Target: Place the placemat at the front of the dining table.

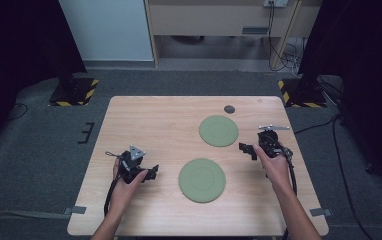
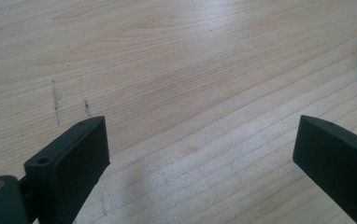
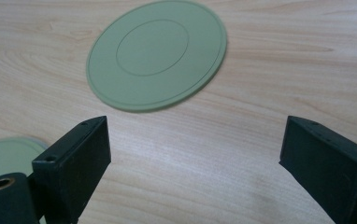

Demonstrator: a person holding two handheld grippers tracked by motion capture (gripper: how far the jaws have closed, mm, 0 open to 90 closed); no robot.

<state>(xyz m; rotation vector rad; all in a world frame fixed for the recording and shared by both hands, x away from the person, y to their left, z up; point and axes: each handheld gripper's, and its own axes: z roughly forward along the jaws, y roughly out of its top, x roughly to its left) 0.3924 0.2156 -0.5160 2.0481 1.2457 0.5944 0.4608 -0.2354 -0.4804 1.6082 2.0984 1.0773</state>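
Tongs [image 1: 151, 172] [image 1: 246, 148] gaping, green plates [image 1: 202, 180] [image 1: 219, 131] unmarked

Two flat, round, pale green discs lay face up on the wooden table [image 1: 144, 125], well apart from each other. The far disc [image 1: 219, 131] sat toward the table's right back part, a fainter ring marked inside its rim. The near disc [image 1: 202, 180] lay toward the table's front edge, near its middle.
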